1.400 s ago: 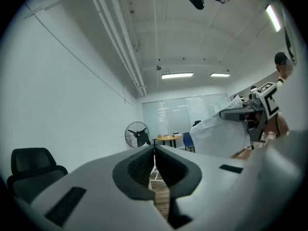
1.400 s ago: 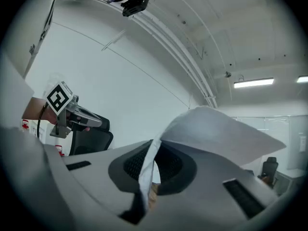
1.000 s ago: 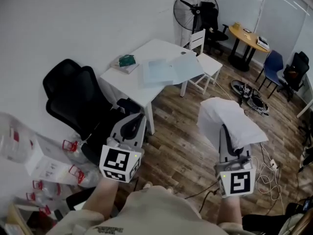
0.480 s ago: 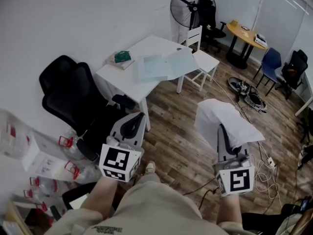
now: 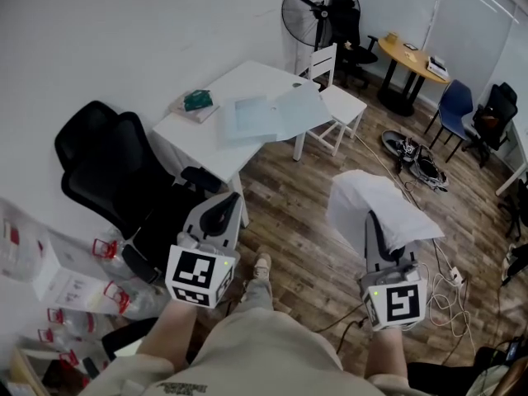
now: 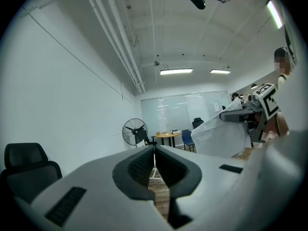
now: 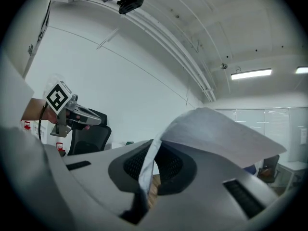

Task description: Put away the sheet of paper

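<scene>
A white sheet of paper (image 5: pixel 375 208) droops over my right gripper (image 5: pixel 373 218), which is shut on its edge, held above the wooden floor. In the right gripper view the paper (image 7: pixel 211 134) runs down between the pressed jaws and flops to the right over the gripper (image 7: pixel 150 163). My left gripper (image 5: pixel 230 199) is held at the left, near the black office chair, jaws shut with nothing between them (image 6: pixel 154 157). From the left gripper view the paper (image 6: pixel 226 136) hangs at the right. Ahead stands a white table (image 5: pixel 198 126) with pale folders (image 5: pixel 272 115) on it.
A black office chair (image 5: pixel 115 176) stands left of the table. A white chair (image 5: pixel 337 97), a floor fan (image 5: pixel 307 11), a round yellow table (image 5: pixel 415 60), blue chair (image 5: pixel 452 110), shoes (image 5: pixel 412 159) and cables (image 5: pixel 450 279) lie ahead and right. Boxes and clear containers (image 5: pixel 58 279) crowd the lower left.
The view has drifted slightly: table and chair shift left and down in the picture. Both grippers keep their places and the paper stays held in the right one.
</scene>
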Available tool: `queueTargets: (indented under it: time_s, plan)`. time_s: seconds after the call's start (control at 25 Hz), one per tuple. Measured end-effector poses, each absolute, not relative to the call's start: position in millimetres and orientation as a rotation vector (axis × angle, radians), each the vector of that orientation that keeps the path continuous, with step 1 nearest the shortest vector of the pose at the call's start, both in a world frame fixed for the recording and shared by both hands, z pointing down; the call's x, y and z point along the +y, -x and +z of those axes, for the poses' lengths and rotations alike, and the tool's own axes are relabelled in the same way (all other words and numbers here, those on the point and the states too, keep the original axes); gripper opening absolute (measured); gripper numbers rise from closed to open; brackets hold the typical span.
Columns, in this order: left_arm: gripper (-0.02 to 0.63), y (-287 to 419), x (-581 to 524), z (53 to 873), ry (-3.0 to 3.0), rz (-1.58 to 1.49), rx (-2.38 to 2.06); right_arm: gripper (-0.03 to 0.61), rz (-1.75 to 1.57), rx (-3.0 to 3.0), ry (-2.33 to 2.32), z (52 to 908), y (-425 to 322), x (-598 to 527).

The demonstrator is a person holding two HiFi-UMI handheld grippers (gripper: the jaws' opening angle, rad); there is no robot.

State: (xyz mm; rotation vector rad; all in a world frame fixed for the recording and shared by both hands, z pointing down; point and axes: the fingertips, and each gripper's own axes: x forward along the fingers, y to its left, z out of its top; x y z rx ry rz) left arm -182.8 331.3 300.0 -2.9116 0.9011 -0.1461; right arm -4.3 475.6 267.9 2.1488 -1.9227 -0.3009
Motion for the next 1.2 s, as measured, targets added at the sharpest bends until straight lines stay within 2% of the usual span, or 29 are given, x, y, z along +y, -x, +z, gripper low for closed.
queueTargets:
  time_s: [1.2]
  plan:
    - [0.025,57,25,332,2.989,-0.304,0.902,0.025,-0.107,-1.855,-2.094,304,-128,166]
